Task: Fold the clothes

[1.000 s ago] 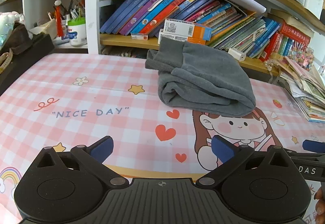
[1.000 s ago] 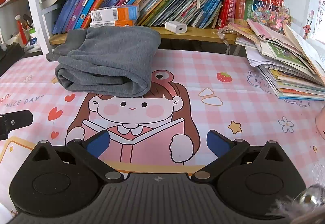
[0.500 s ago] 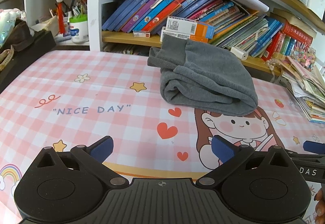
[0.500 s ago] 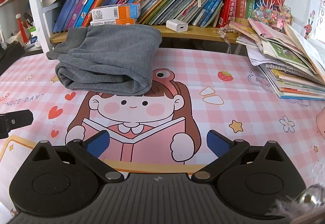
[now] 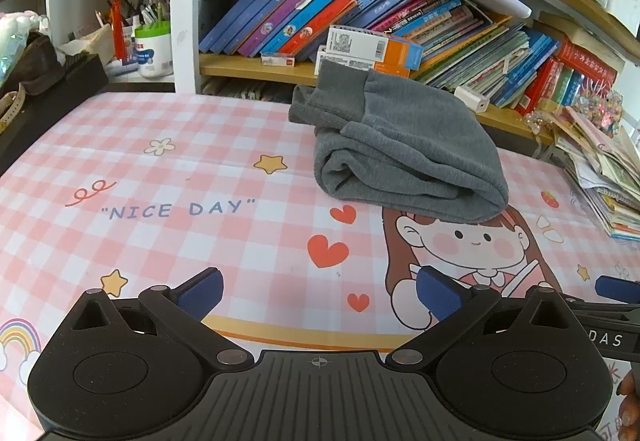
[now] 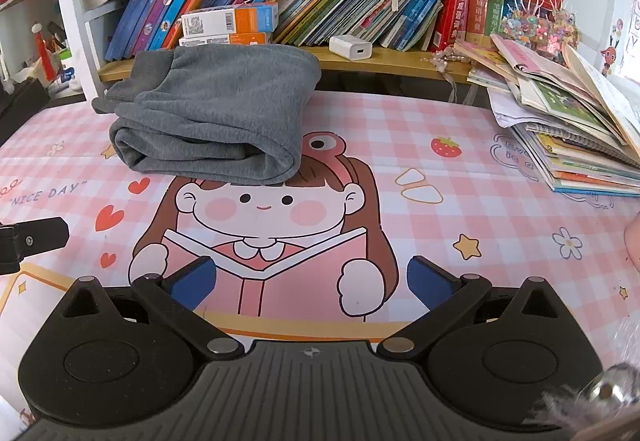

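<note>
While both tools gape, grey garment (image 5: 404, 149) lies folded, seemingly thrice.

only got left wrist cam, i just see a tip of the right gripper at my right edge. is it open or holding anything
observer: The right gripper is open, its jaws wide apart with nothing between them, over the mat and short of the grey garment.
operator: is the garment's right side tidy
observer: In the right wrist view that side is a closed, rounded fold, with no loose end sticking out.
operator: anything further right to avoid
observer: A pink object shows at the frame's right edge, over the mat. It is cut off, so I cannot tell what it is.
</note>
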The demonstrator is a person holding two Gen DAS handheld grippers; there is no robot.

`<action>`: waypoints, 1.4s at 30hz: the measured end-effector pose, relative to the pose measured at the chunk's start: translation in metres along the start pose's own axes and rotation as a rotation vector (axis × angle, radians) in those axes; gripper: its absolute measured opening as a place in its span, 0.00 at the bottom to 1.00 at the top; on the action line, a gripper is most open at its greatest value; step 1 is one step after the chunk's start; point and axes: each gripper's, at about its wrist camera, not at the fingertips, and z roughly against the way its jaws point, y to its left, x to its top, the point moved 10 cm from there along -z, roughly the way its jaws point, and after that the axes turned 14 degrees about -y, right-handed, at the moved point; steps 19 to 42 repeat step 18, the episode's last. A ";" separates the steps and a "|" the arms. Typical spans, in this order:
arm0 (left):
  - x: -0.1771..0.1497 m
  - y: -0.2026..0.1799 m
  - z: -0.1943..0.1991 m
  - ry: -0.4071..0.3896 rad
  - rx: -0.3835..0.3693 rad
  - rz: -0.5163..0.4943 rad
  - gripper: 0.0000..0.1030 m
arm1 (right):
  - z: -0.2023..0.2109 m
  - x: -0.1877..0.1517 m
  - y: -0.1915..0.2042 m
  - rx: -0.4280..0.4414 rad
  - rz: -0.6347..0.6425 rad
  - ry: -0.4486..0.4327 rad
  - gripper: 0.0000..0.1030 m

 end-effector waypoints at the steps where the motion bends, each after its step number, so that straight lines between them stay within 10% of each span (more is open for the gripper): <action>1: 0.000 0.000 0.000 0.000 0.000 0.000 1.00 | 0.000 0.000 0.000 0.001 0.001 0.001 1.00; 42: -0.004 -0.001 0.000 0.007 -0.019 0.020 1.00 | -0.001 -0.001 0.001 0.003 0.002 0.009 1.00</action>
